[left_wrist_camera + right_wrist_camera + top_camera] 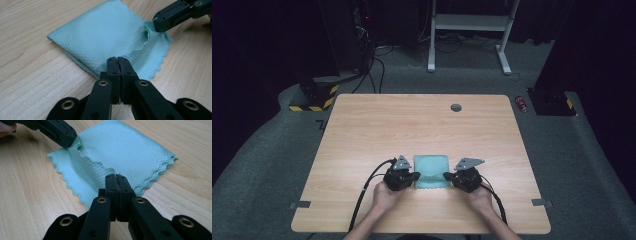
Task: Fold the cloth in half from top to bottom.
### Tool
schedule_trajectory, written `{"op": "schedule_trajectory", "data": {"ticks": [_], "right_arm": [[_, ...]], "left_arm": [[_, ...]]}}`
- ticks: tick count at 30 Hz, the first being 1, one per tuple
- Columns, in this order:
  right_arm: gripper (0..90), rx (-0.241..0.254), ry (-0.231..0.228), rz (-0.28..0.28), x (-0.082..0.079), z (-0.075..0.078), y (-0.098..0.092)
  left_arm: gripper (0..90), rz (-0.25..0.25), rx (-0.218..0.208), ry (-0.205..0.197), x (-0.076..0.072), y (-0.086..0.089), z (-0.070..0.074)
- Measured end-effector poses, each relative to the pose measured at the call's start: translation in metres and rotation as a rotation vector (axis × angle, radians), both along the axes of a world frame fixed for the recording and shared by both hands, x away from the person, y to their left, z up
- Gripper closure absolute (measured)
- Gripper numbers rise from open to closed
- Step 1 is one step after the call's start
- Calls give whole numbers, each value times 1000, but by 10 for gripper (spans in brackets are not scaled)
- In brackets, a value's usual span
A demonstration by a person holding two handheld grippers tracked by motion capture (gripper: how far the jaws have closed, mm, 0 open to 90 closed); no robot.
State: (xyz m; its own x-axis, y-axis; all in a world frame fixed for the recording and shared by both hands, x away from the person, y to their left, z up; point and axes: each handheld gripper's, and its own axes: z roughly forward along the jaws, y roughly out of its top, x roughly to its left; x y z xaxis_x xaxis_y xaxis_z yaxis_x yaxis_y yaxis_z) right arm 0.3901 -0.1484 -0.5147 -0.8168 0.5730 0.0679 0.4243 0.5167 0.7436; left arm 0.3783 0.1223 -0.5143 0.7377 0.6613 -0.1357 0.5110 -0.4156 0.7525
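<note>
A folded teal cloth (pixel 431 169) with scalloped edges lies on the wooden table (pixel 412 125), near its front. My left gripper (pixel 416 176) is at the cloth's near left corner, jaws together, pinching the edge of the top layer, which curls up at its tip (pixel 70 141). At the near right corner my right gripper (pixel 446 176) is shut the same way, and the cloth (pixel 105 37) ruffles up into its tip (pixel 157 25). In each gripper view my own closed jaws (pixel 117 59) (pixel 115 176) rest over the cloth (pixel 125 150). A hand holds each gripper.
A round cable hole (pixel 456 107) sits near the table's far edge. Grey tape marks (pixel 300 204) (pixel 542 202) lie at the front corners. On the floor behind are a red can (pixel 522 103), a white desk frame (pixel 469 22) and a yellow-black striped base (pixel 314 97).
</note>
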Motion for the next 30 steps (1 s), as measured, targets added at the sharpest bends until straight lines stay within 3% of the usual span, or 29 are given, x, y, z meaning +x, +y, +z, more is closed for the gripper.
{"op": "schedule_trajectory", "data": {"ticks": [6, 9, 16, 24, 30], "right_arm": [[820, 17, 20, -4, -4, -2, -3], [805, 31, 24, -5, -7, -1, -7], [737, 57, 28, -11, -15, 6, -16], [775, 86, 18, -44, -15, 13, -16], [776, 82, 0, -63, -7, 18, -1]], "left_arm": [[841, -2, -58, 33, -4, 7, 1], [821, -9, -67, 45, -6, 10, 2], [680, -36, -111, 63, -12, 14, 9], [660, 44, -121, 55, -4, 16, 12], [635, 65, -86, 59, 3, 6, 8]]}}
